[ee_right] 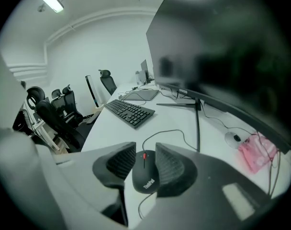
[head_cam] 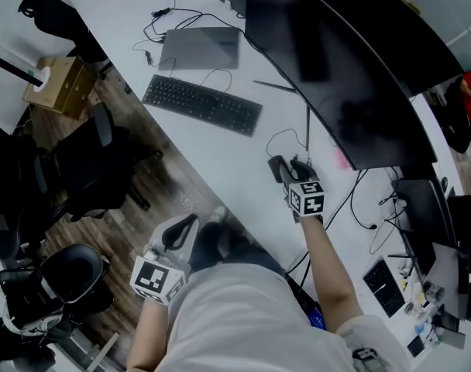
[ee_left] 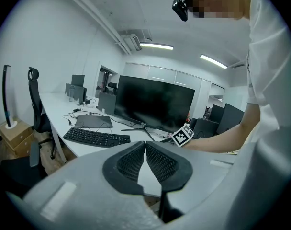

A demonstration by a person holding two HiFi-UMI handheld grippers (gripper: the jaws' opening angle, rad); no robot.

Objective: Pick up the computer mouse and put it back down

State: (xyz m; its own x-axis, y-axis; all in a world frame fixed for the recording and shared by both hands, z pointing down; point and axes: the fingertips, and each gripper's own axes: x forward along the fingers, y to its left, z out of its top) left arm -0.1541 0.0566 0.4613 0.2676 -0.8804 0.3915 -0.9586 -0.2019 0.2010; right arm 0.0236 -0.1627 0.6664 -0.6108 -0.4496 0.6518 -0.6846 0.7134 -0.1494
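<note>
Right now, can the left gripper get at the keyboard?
Probably yes. The left gripper hangs just off the near edge of the desk, and only bare desktop lies between it and the keyboard. Its jaws are together, so they would need to open first.

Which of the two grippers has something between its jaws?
The right gripper: its jaws press on the black computer mouse. The left gripper has its jaws together, with nothing between them.

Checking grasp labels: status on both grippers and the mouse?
Left gripper shut, empty. Right gripper shut on computer mouse. Mouse cable loops toward monitor stand; nothing else between the fingers.
</note>
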